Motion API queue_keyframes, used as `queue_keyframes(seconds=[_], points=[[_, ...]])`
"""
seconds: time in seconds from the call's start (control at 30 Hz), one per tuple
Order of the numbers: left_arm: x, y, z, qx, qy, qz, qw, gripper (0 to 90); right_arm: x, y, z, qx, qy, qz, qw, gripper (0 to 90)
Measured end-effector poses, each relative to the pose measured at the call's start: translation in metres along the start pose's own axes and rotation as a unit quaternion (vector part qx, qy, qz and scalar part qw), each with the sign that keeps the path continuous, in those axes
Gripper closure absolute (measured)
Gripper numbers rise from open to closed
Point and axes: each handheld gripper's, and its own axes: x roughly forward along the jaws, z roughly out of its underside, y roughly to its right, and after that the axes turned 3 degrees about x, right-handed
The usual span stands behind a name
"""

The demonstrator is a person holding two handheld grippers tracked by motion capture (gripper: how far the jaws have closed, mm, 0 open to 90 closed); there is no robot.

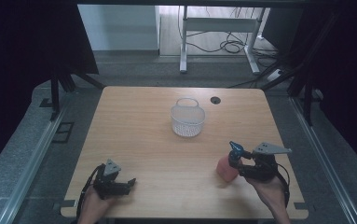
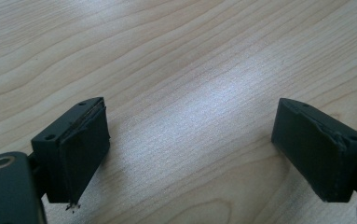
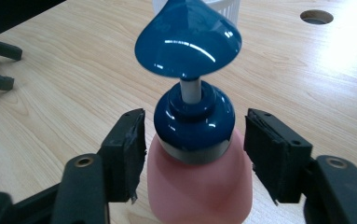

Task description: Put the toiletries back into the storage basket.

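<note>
A pink pump bottle [image 3: 199,186] with a blue pump head [image 3: 188,39] and blue collar stands upright on the wooden table [image 1: 148,154] at the front right; in the high view the bottle [image 1: 226,169] is just left of my right gripper [image 1: 239,164]. My right gripper [image 3: 195,149] is open, its jaws on either side of the collar with small gaps on both sides. My left gripper [image 1: 128,184] rests at the front left, and in its own view it [image 2: 190,149] is open over bare wood.
A white mesh basket [image 1: 187,117] with a handle stands at the table's middle back. A round cable hole [image 1: 215,100] lies behind it to the right. Metal rails run along both table sides; a desk frame and cables stand beyond.
</note>
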Motion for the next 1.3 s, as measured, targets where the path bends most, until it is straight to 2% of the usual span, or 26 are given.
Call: queue_keyframes(seconds=[0.27,0.4,0.43,0.67,1.03,1.3], points=[[0.000,0.000,0.000,0.001,-0.001,0.000,1.0000,10.7,0.002,0.000,-0.003,-0.001,0.010,0.000,1.0000,48.3],[0.000,0.000,0.000,0.001,-0.001,0.000,1.0000,10.7,0.002,-0.002,-0.005,-0.007,0.010,0.010,0.9999,51.4],[0.000,0.000,0.000,0.001,-0.001,0.000,1.0000,10.7,0.000,-0.004,-0.006,-0.016,0.011,0.023,0.9995,53.0],[0.000,0.000,0.000,0.001,-0.001,0.000,1.0000,10.7,-0.001,-0.003,-0.012,-0.006,0.015,0.011,0.9998,53.1],[0.000,0.000,0.000,-0.001,0.000,0.000,1.0000,10.7,-0.002,-0.011,-0.035,-0.027,0.018,-0.003,0.9995,53.2],[0.000,0.000,0.000,0.000,0.001,0.000,1.0000,10.7,0.002,-0.013,-0.045,-0.029,0.018,-0.015,0.9993,53.2]])
